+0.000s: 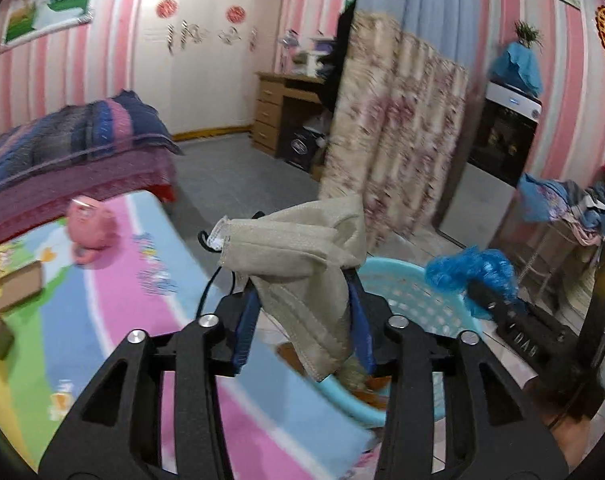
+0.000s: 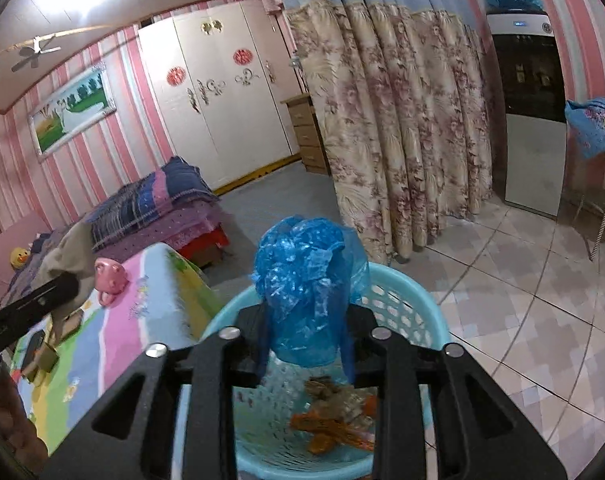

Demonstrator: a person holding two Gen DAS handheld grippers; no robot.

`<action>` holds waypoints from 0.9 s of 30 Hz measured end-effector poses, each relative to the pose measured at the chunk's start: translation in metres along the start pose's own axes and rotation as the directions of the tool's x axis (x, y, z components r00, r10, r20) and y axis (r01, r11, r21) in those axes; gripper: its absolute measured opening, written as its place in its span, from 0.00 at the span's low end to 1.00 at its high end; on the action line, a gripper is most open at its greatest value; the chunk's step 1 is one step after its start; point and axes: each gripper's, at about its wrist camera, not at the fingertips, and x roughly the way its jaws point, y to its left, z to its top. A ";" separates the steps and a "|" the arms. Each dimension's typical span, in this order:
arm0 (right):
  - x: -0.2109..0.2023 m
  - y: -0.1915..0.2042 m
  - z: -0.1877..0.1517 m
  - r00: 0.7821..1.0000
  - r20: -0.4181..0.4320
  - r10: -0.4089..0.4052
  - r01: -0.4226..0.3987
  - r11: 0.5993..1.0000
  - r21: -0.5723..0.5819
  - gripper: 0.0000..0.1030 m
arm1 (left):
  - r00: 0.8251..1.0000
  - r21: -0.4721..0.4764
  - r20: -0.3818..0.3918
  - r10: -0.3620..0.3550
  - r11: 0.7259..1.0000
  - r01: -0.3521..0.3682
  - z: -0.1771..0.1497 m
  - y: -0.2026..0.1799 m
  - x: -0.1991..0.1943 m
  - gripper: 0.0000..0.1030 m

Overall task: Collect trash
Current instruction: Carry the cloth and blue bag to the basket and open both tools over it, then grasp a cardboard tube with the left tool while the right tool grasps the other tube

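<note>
Trash is carried by both grippers above a pale blue perforated basket that stands on the tiled floor beside a low table with a striped pastel mat.

Left wrist view: the left gripper is seen with a beige face mask between its blue pads, long axis running from eleven o'clock down to five o'clock. Its lower end hangs over the basket's near rim; whether the pads press on it cannot be told, as the mask looks loosely draped against the right pad. On the mat at nine o'clock, a pink pig-shaped toy and a brown cardboard box are seen. At three o'clock, the right gripper with its blue load is seen over the basket's far side.

Right wrist view: the right gripper is seen with a crumpled blue plastic bag upright between its pads, the jaws standing fairly wide around it. The basket lies directly below, at six o'clock, with orange wrappers already inside. The right hand is judged the better centred; nothing stands in the way of a drop.
</note>
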 end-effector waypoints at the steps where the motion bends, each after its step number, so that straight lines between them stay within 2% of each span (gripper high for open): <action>1: -0.001 -0.006 -0.001 1.000 0.022 -0.008 0.008 1.000 0.023 0.74 | 1.000 0.003 -0.004 -0.008 1.000 0.008 -0.001 -0.005 0.004 0.46; 3: 0.000 -0.015 -0.001 1.000 0.026 0.012 -0.014 0.998 0.063 0.76 | 1.000 0.024 -0.018 -0.011 1.000 0.011 0.000 -0.014 0.011 0.47; 5: -0.003 -0.021 0.000 0.999 0.051 -0.008 0.004 0.997 0.081 0.76 | 0.999 0.032 -0.032 -0.016 0.999 0.017 0.001 -0.018 0.017 0.47; 10: -0.010 -0.037 0.003 0.996 0.084 -0.035 0.022 0.989 0.147 0.76 | 0.998 0.051 -0.049 -0.037 0.998 0.040 -0.001 -0.029 0.023 0.59; 11: -0.012 -0.038 0.002 0.996 0.086 -0.038 0.024 0.988 0.153 0.76 | 0.998 0.051 -0.051 -0.048 0.997 0.050 -0.001 -0.029 0.023 0.64; 12: -0.012 -0.040 0.002 0.995 0.088 -0.038 0.023 0.986 0.164 0.76 | 0.997 0.050 -0.044 -0.056 0.997 0.058 -0.001 -0.031 0.022 0.75; 14: -0.010 -0.042 0.003 0.996 0.080 -0.026 0.012 0.986 0.168 0.76 | 0.998 0.040 -0.024 -0.056 0.998 0.057 -0.002 -0.030 0.019 0.82; 20: -0.005 -0.035 0.005 0.997 0.073 -0.004 -0.006 0.990 0.140 0.76 | 1.000 0.010 0.001 0.000 1.000 0.000 -0.001 -0.005 0.005 0.82; 27: -0.002 -0.016 0.004 0.997 0.063 0.047 -0.053 0.994 0.100 0.76 | 0.990 -0.040 0.028 0.135 0.990 -0.134 -0.010 0.064 -0.028 0.82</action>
